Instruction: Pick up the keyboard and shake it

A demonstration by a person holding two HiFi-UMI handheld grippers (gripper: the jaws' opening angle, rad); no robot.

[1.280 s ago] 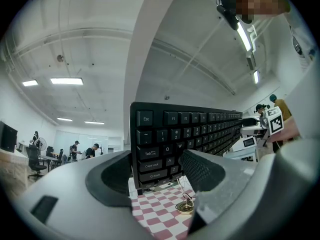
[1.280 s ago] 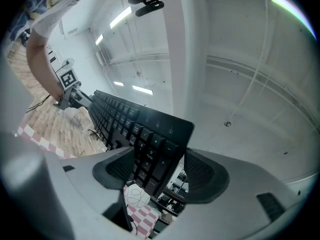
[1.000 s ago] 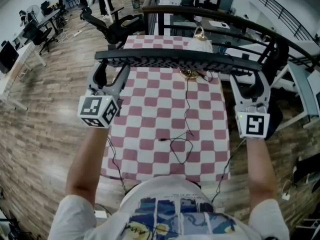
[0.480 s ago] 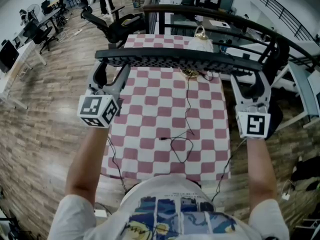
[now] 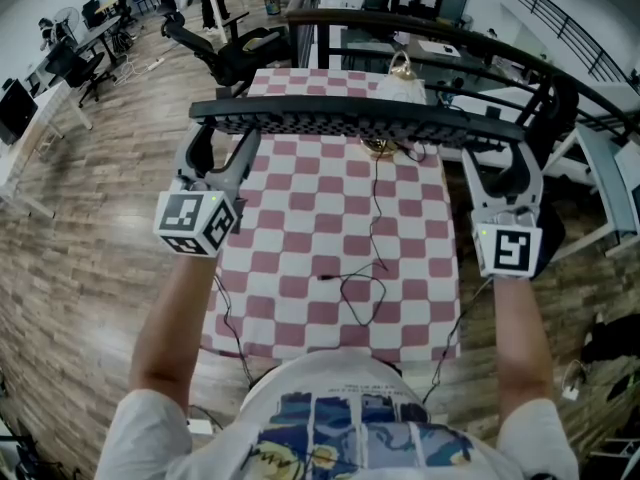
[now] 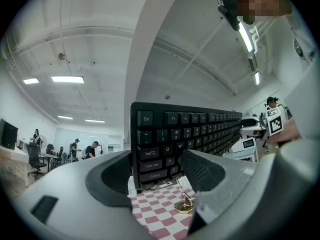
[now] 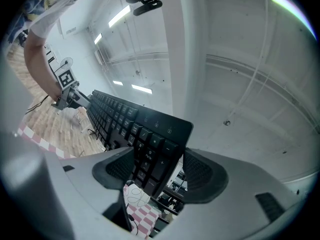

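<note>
Keyboard point(image 5: 360, 121): raised above checkered surface point(image 5: 330, 228), ends clamped in left tongs point(image 5: 222, 136) and right tongs point(image 5: 497, 156); shake apparently pending.

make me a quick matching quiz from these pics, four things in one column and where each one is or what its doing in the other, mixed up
Things
1. keyboard
2. left gripper
3. right gripper
4. checked cloth

Places or states
A. spread flat below, red and white squares
B. jaws clamped on the Esc-key end
C. held up in the air, black, keys facing the person
D. jaws clamped on the number-pad end

Pairs: 1-C, 2-B, 3-D, 4-A
</note>
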